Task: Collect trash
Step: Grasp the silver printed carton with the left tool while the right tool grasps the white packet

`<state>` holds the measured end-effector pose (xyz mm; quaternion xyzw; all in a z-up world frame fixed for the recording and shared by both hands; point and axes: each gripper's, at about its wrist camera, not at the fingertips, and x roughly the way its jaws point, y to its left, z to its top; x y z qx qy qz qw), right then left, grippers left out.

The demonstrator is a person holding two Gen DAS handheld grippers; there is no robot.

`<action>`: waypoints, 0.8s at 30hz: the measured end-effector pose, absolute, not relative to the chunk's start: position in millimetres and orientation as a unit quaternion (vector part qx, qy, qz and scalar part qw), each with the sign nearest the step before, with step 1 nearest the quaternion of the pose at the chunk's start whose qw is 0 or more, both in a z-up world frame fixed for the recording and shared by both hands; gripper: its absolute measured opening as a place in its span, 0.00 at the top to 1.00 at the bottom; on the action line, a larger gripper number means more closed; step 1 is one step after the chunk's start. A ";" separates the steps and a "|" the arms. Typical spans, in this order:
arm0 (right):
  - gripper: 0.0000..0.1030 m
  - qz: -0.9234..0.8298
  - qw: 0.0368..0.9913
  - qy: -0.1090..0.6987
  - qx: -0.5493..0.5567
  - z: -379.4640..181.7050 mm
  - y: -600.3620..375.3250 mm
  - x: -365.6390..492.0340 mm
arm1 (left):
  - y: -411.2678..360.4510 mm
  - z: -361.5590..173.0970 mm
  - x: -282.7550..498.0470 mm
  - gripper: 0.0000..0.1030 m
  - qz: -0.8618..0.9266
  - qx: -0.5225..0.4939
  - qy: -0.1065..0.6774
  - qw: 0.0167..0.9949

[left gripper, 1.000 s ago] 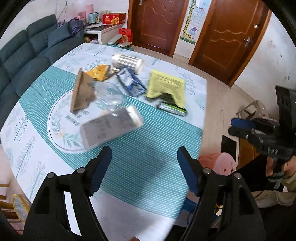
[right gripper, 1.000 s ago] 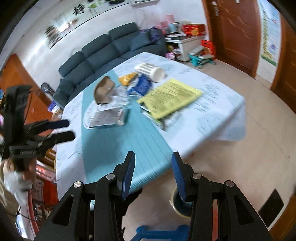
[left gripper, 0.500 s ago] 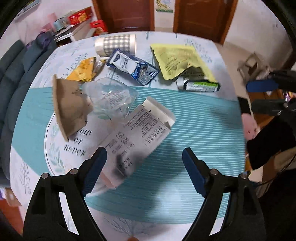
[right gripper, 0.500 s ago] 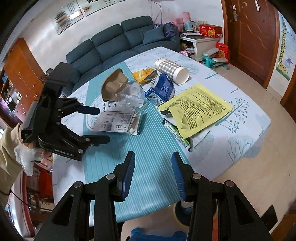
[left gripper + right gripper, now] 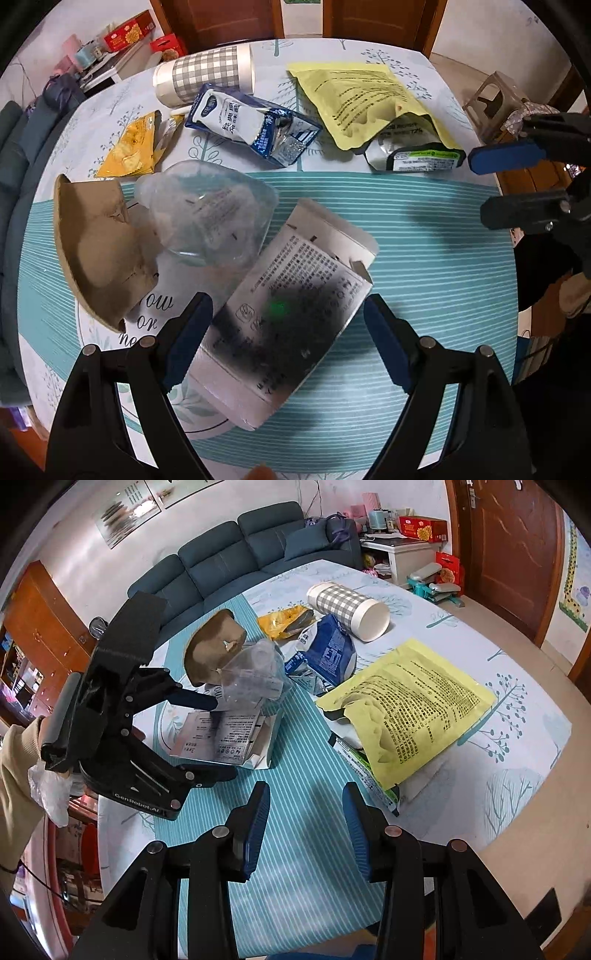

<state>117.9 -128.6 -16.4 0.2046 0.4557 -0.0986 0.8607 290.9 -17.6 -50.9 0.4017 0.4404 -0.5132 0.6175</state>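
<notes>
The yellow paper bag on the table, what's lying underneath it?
A flattened white carton with a green-and-black label pokes out from under the yellow paper bag. The bag covers the rest of the carton, so anything else beneath cannot be seen.

Black tongs (image 5: 216,734) with blue finger pads (image 5: 255,830), silver screws, "GenRobot.AI" lettering, beige sleeve (image 5: 14,771).

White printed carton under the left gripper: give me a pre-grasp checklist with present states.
1. Left gripper open, jaws spread wider than the white printed carton: ok.
2. Carton centred between the fingers: ok.
3. Fingers down at carton level: cannot tell.
4. Clear plastic container apart from the carton: not ok, it overlaps the far corner.
5. Right gripper open, empty and out of the way: ok.
6. Bin to drop into visible: not ok, none in view.
</notes>
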 end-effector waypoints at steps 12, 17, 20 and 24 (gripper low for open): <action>0.60 -0.083 0.861 0.470 0.177 -26.9 -138.4 117.9 | -28.7 -70.4 299.7 0.21 -0.501 0.384 0.463 0.623; 0.60 -0.078 0.876 0.456 0.137 -27.6 -139.1 125.8 | -13.4 -71.3 294.3 0.25 -0.480 0.355 0.466 0.652; 0.60 -0.079 0.882 0.450 0.114 -26.8 -137.1 132.1 | -4.2 -71.8 288.9 0.26 -0.464 0.343 0.474 0.665; 0.60 -0.092 0.884 0.452 0.074 -31.1 -135.1 143.4 | 5.3 -73.1 281.2 0.26 -0.438 0.325 0.487 0.682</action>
